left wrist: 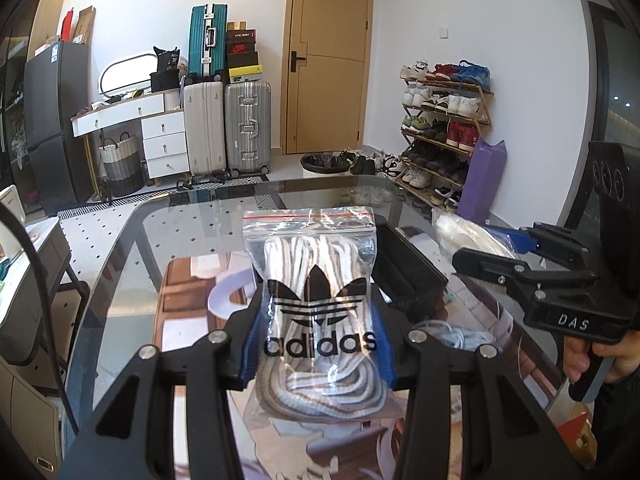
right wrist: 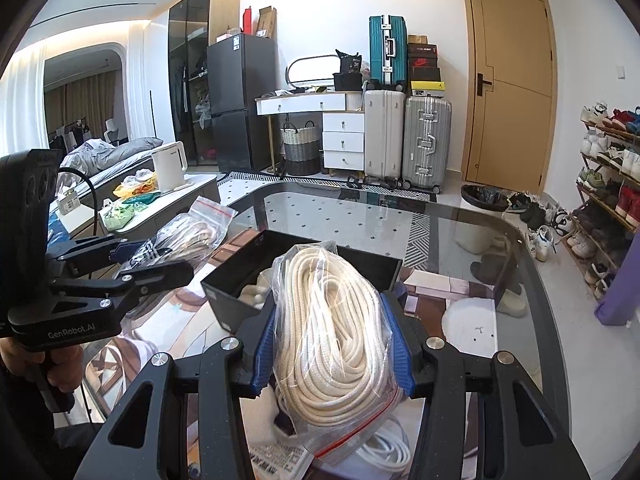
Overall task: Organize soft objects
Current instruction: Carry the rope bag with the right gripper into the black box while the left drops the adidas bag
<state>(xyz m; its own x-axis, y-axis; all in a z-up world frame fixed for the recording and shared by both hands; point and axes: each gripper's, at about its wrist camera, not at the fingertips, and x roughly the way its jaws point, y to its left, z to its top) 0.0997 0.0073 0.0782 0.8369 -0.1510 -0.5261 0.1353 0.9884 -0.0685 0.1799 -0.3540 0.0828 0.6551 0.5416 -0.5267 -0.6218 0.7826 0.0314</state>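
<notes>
My left gripper (left wrist: 318, 344) clamps the laces bag (left wrist: 316, 280); right gripper (right wrist: 334, 354) clamps the rope bag (right wrist: 332, 320); I'd lower each squarely over the bin (right wrist: 368, 264) before releasing.

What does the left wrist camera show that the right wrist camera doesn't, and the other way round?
Only the left view shows the printed Adidas logo on the bag of striped laces that the left gripper holds. Only the right view shows the white kettle, the bed and the contents of the black bin. Both show the glass table, suitcases, the door and the right gripper holding a bag of cream rope.
</notes>
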